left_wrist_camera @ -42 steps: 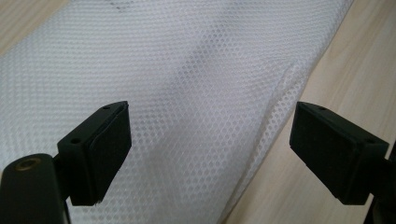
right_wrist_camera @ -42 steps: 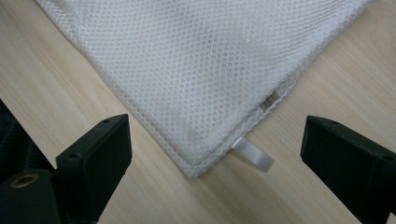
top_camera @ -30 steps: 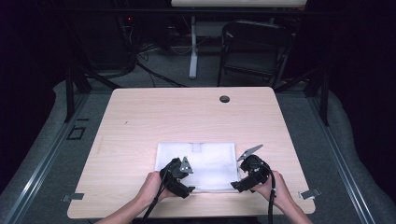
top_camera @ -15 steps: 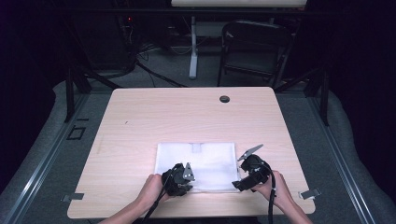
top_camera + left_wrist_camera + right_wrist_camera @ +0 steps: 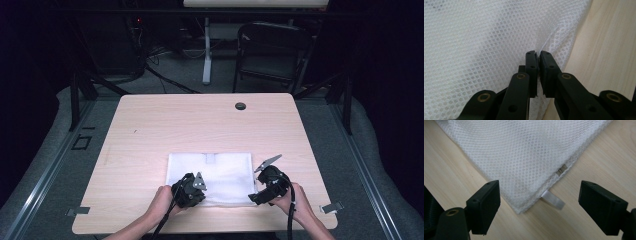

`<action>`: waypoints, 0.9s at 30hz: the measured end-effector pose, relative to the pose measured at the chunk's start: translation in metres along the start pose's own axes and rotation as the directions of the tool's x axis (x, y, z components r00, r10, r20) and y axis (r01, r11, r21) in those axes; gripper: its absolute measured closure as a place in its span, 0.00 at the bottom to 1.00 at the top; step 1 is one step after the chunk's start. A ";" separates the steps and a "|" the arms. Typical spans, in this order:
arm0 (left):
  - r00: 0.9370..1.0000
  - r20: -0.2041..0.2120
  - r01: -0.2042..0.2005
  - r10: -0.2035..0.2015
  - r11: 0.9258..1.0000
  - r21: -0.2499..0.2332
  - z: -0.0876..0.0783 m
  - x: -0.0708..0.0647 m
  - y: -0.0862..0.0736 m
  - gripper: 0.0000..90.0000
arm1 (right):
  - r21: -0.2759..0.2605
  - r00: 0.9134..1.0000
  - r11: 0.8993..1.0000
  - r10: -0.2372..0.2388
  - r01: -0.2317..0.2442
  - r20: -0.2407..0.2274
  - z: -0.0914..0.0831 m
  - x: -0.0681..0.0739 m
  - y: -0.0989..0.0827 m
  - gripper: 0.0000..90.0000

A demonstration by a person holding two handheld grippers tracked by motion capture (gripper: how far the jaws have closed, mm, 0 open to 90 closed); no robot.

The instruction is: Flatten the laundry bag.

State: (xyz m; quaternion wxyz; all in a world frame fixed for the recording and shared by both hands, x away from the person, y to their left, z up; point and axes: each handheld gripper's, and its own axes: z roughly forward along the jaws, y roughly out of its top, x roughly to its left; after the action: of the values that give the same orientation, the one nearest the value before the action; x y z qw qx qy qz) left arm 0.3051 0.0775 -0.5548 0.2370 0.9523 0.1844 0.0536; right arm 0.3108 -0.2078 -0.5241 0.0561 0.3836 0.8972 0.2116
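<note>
- A white mesh bag [image 5: 211, 176] is lying flat on the light wooden counter [image 5: 200, 125], toward the near edge and about midway between the sides.
- The left gripper [image 5: 538, 65] is sitting at the bag's near left corner. Its jaws are pressing together on a fold of the mesh, and the fabric is puckering upward at the pinch.
- In the high view the left gripper [image 5: 192, 192] is overlapping the bag's near left corner, with the person's left hand [image 5: 162, 200] wrapping around it from below.
- The right gripper [image 5: 539, 207] is hovering over the bag's near right corner with its jaws spread wide, one on each side of the corner, neither touching the mesh.
- A small pale tab [image 5: 552, 200] is sticking out from under the bag's edge beside that corner.
- In the high view the right gripper [image 5: 260, 196] is sitting just at the bag's near right edge, held by the right hand [image 5: 297, 197].
- A small dark round fitting [image 5: 240, 106] is sitting near the far edge of the counter, well apart from the bag.
</note>
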 end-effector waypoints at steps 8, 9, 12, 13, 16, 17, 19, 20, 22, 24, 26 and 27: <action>1.000 0.015 0.013 -0.013 1.000 -0.006 -0.002 0.001 0.001 0.98 | -0.027 1.000 1.000 0.003 -0.002 0.008 -0.007 -0.001 -0.001 0.20; 1.000 0.016 0.012 -0.012 1.000 -0.006 -0.002 0.000 0.001 0.98 | -0.027 1.000 1.000 0.003 -0.003 0.009 -0.008 0.000 -0.001 0.20; 1.000 0.021 0.016 -0.016 1.000 -0.012 -0.003 0.001 0.002 0.98 | -0.040 1.000 0.999 0.007 -0.007 0.006 -0.008 0.001 -0.001 0.20; 1.000 0.021 0.016 -0.016 1.000 -0.012 -0.003 0.001 0.002 0.98 | -0.044 1.000 0.999 0.007 -0.007 0.006 -0.008 0.001 -0.001 0.20; 1.000 0.019 0.026 -0.025 1.000 -0.018 -0.006 0.002 0.003 0.98 | -0.035 1.000 0.999 0.002 -0.001 0.003 -0.010 0.000 0.000 0.20; 1.000 0.016 0.026 -0.025 0.999 -0.023 -0.007 0.002 0.004 0.98 | -0.033 1.000 0.999 0.000 0.001 0.006 -0.011 0.001 0.000 0.21; 0.999 0.007 0.032 -0.032 0.999 -0.032 -0.011 0.003 0.005 0.98 | -0.042 1.000 0.999 0.001 -0.001 0.003 -0.012 0.001 0.000 0.21; 0.999 0.010 0.034 -0.034 0.999 -0.034 -0.012 0.004 0.006 0.98 | -0.039 1.000 0.999 -0.003 0.003 -0.003 -0.013 0.001 -0.001 0.21; 0.999 0.005 0.040 -0.040 0.998 -0.042 -0.014 0.005 0.006 0.98 | -0.041 1.000 0.999 0.003 -0.004 -0.010 -0.013 0.002 -0.001 0.22; 0.999 0.000 0.051 -0.051 0.997 -0.051 -0.016 0.007 0.008 0.98 | -0.039 1.000 0.999 0.002 -0.002 -0.008 -0.013 0.003 -0.001 0.22; 0.998 -0.005 0.058 -0.059 0.997 -0.056 -0.018 0.007 0.010 0.98 | -0.045 1.000 0.999 0.002 -0.002 -0.013 -0.014 0.004 -0.001 0.22; 0.998 -0.008 0.059 -0.060 0.997 -0.058 -0.019 0.007 0.010 0.98 | -0.049 1.000 0.999 0.002 -0.003 -0.016 -0.014 0.004 -0.001 0.22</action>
State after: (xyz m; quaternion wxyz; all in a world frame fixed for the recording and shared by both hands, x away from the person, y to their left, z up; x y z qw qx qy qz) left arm 0.3110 0.0794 -0.5334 0.2649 0.9389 0.2124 0.0566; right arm 0.3035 -0.2097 -0.5114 0.0580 0.3814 0.8917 0.2366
